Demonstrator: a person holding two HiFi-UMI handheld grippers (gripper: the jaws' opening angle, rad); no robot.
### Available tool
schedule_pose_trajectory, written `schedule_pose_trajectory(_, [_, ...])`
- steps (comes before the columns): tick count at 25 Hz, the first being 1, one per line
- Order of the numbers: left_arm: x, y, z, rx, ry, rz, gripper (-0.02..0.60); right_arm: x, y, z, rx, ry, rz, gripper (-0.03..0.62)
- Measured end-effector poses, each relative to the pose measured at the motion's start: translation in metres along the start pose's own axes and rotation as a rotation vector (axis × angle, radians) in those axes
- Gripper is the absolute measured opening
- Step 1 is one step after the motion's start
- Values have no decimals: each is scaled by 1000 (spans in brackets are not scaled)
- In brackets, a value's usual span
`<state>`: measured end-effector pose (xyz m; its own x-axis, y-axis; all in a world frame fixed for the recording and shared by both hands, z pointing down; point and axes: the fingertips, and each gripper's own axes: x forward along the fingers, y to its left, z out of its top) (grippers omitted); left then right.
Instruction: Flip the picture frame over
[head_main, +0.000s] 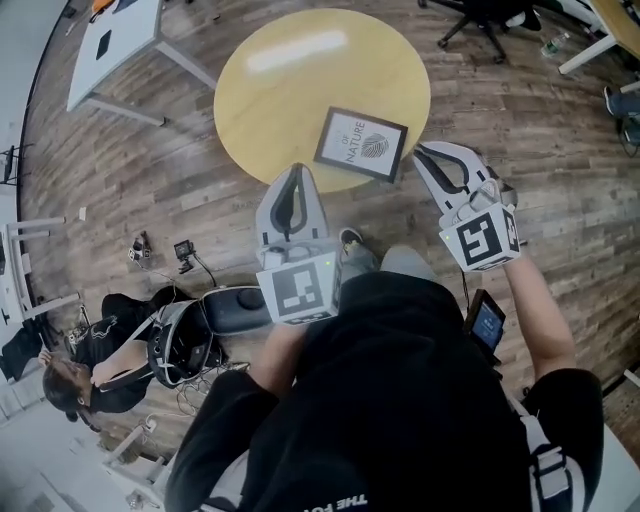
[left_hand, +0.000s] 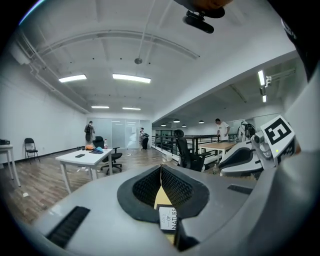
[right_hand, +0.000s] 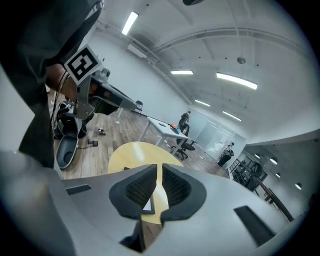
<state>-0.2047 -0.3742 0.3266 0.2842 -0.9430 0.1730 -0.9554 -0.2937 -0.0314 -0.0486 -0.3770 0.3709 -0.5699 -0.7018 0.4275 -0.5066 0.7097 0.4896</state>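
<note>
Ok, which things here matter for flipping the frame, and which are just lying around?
For the job: picture frame, lying print side up; round yellow table under it; left gripper and right gripper, both shut and empty.

Lying about: white desk, office chair, bag on the floor.

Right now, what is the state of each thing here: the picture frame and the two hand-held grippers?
picture frame: lies flat on the round table, printed side up, not yet flipped, not gripped.
left hand-held gripper: jaws together, nothing between them.
right hand-held gripper: jaws together, nothing between them, tips near the frame's right corner.
</note>
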Motion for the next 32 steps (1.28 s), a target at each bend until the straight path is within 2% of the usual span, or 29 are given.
schedule_pose_trajectory(8, [15,26,-17,-34,23,-22,23,37,21,-17,-31,52,44,23])
schedule_pose_trajectory(13, [29,30,-33,-45,57,-27,23,60,36,-44,-57,102,105,23])
schedule_pose_trajectory(17, [46,24,-48,-53,100,-40,23,74,41,-71,-17,131,133,23])
schedule_pose_trajectory(22, [69,10,-89,-19,145,-87,23,92,58,-108,40,159,174,23])
schedule_pose_trajectory(27, [88,4,-143,-1,227,-96,23,101,75,-145,122,181,205,27])
schedule_pose_trajectory(28, [92,5,-153,-2,239,-94,23,103,77,-150,128,188,209,42])
schedule_pose_trajectory(30, [100,7,-174,-10,259,-91,23,107,82,-159,125,204,221,137])
schedule_pose_trajectory(32, [111,8,-195,-21,279,-90,23,112,89,-170,85,227,241,157])
